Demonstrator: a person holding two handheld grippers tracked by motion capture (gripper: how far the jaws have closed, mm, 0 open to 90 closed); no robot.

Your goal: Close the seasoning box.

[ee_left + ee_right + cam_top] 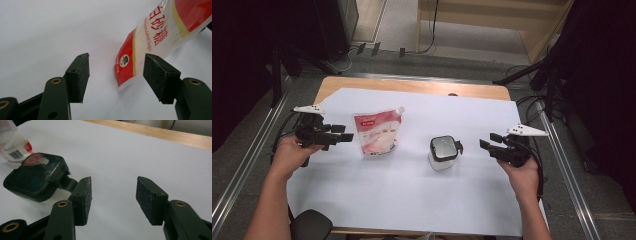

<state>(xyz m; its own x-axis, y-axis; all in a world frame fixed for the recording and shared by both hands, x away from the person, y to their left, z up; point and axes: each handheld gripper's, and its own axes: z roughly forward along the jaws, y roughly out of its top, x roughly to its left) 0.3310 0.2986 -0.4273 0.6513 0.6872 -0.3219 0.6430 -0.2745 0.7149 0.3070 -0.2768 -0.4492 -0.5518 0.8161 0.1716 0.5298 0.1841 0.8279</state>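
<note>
Worktop (pixel 412 89): wood, mostly covered by a white sheet (pixel 412 200).

Landmark: clear container with square black lid (pixel 443 152), standing upright on the sheet, right of centre. Black latch or tab projecting from the lid edge on the side toward the right gripper. In the right gripper view, lid top glossy, reflecting a red-and-white patch; clear body below.

Red-and-white spouted pouch (pixel 376 132): well apart from the container, to its left, on the sheet. Spout at upper right corner, pointing up and away from the person. Lying or leaning: cannot tell from the high view. Red Chinese characters and the words "Granulated Sugar" legible in the left gripper view, plus a small round logo on the red band near the pouch corner.

Left gripper (pixel 341 137): held in the left hand (pixel 292 152), far left of the container, just beside the pouch on its outer side. Fingers (pixel 79 75) spread wide apart, nothing between the pads; pouch corner seen through the gap, beyond the tips, not touching. Grey three-cornered plate on top.

Right gripper (pixel 490 142): held in the right hand (pixel 524 172), near the container on its right, aimed toward it. Fingers (pixel 150 197) spread wide, gripping nothing; bare sheet between the pads. Container sits beside and beyond the left-hand finger in the right gripper view; contact with the lid tab cannot be told.

Dark rounded object (pixel 311 225) at the near worktop edge, far left of the container; identity unclear.
</note>
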